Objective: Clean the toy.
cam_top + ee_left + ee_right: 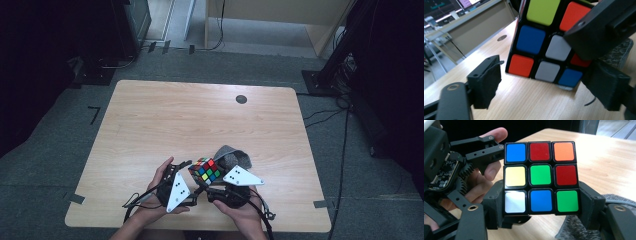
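Near the front edge of the wooden table (150, 120), slightly right of centre, a scrambled Rubik's cube (205, 170) is held up off the surface. The cube's bottom layer is seen clamped between the two black jaws of the right gripper (541, 207), one pad on each side face; green centre tile faces that gripper's camera. The left gripper (541, 82) is positioned just beside the cube on its left. Its jaws are spread, one pad standing clear of the cube's lower corner, the other overlapping the cube's far side; whether that pad touches cannot be told. A grey felt pouch (232, 156) is noted lying on the table just behind and under the cube, touching the right gripper's side. A dark round grommet (241, 99) is set in the table's far part, well apart from the work.
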Tool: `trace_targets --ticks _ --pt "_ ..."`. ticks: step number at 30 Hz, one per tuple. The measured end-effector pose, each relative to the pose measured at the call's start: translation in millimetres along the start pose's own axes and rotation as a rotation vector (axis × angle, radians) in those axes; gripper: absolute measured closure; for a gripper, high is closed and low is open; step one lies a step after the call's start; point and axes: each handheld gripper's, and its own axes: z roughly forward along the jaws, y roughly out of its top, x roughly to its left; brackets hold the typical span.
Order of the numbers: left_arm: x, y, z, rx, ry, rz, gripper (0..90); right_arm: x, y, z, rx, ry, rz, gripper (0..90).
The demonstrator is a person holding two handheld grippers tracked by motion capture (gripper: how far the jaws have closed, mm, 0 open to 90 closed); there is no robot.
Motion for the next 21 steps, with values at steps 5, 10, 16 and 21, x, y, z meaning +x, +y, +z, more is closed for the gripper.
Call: trace_targets --ticks 5,10,16,21 --pt "-6.0 -1.4 0.8 -0.002 0.009 0.061 26.1 -2.8 -2.0 4.3 0.044 0.011 0.048 34.0" --pt "-8.7 -1.7 1.6 -0.007 -0.015 0.070 30.7 -6.6 -4.1 6.9 0.082 0.032 0.093 33.9" --pt "-7.3 -2.7 0.4 -0.018 -0.021 0.070 33.1 -8.2 -3.3 6.5 0.076 0.048 0.119 33.9" --pt "-3.3 -3.4 -1.3 -0.025 -0.028 0.038 34.0 -9.4 -3.3 6.5 0.057 0.070 0.111 33.1"
